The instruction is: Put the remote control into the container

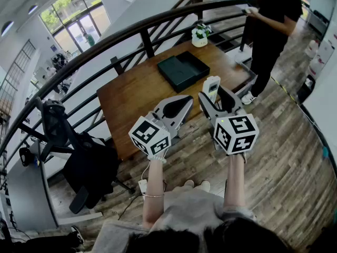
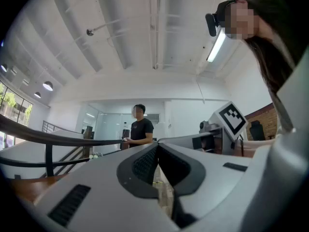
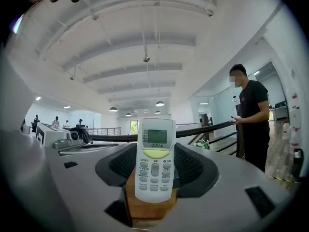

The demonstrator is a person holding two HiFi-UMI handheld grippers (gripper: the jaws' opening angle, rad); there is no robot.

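**While Gripped Upright in the Right Gripper (image 1: 213, 95): Remote Control (image 1: 211, 86) Short of the Container (image 1: 182, 70)**

While clamped by its lower sides between the right jaws, stands on end with the screen end uppermost and the button face turned back toward that gripper's own camera. White casing, long and slim, with rounded corners. Near the top, a small grey-green display window. Just under it, a curved yellow-green band. Below that, rows of small grey buttons around a taller oblong one in the middle. Dark ribbed pads touching either side of the lower half, jaws standing wide on it. Upper half poking clear above the fingertips.

Seen from the head view, hangs in the air over the near part of the wooden table (image 1: 137, 96), just beside the left gripper (image 1: 187, 101). Left jaws pressed together at the tips, nothing between them. Both grippers tilted upward, marker cubes toward the person holding them.

Farther in on the table, the container: dark, shallow, rectangular, open on top, lying flat and apart from the remote control. Not yet reached.

Beyond it, near the far edge, a small plant in a white pot (image 1: 199, 36). Behind the table, a curved dark railing (image 1: 174, 13). To the right, a person in black (image 1: 271, 25) standing on the wood floor. To the left, a black office chair (image 1: 92, 167).
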